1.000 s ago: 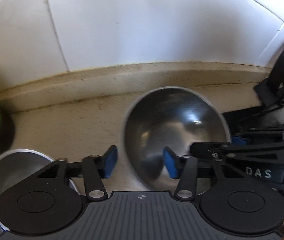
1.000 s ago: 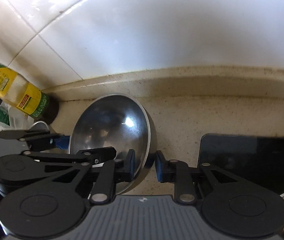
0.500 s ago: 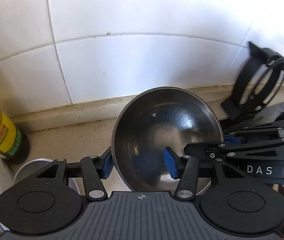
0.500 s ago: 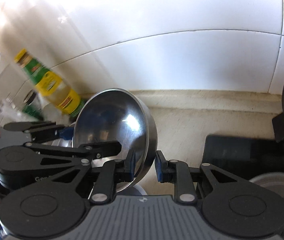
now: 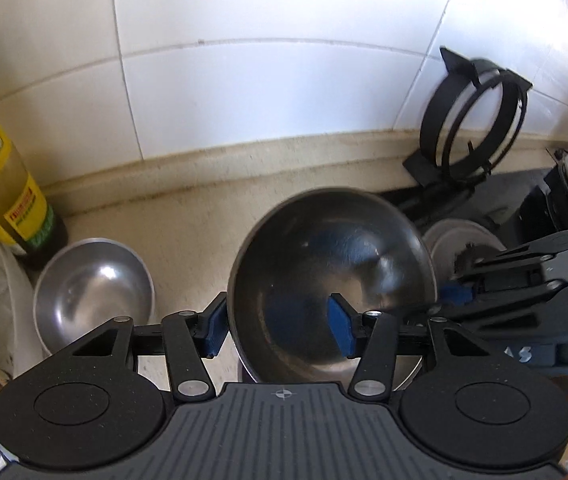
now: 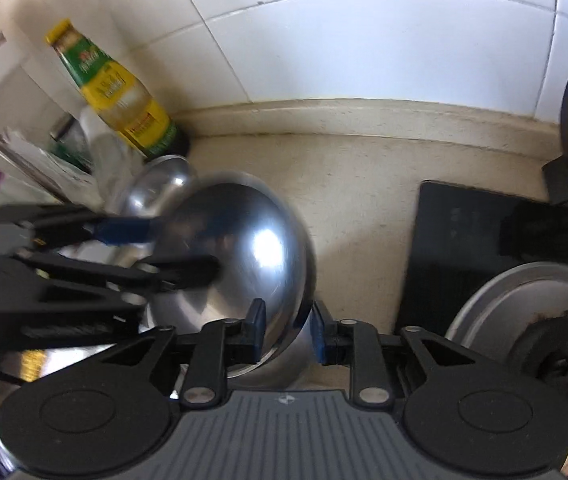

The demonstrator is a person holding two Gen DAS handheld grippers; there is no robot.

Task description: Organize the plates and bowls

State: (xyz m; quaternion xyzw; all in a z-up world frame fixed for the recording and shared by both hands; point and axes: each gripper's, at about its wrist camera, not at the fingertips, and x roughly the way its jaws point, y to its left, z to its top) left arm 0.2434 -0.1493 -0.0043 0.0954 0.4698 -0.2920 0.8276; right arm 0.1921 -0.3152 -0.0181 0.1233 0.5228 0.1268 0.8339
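A large steel bowl [image 5: 324, 276] is held in the air above the beige counter, tilted. My left gripper [image 5: 278, 326] straddles its left rim, one blue pad outside and one inside, with a wide gap. My right gripper [image 6: 286, 334] is shut on the bowl's [image 6: 244, 248] right rim. A smaller steel bowl [image 5: 92, 284] sits on the counter at left, beside the oil bottle; it also shows in the right wrist view [image 6: 156, 188]. A steel plate [image 5: 464, 244] lies to the right on the black stove; it also shows in the right wrist view [image 6: 524, 312].
An oil bottle [image 5: 0, 184] with a yellow label stands against the white tiled wall at left. A black pan-support ring [image 5: 472, 128] leans on the wall at right. The black stove top [image 6: 464, 248] fills the right side. Bags and jars [image 6: 24, 160] crowd the far left.
The bowl has been lifted off the counter and carried back from the wall, both grippers moving with it. The small bowl, bottle and steel plate have come into view.
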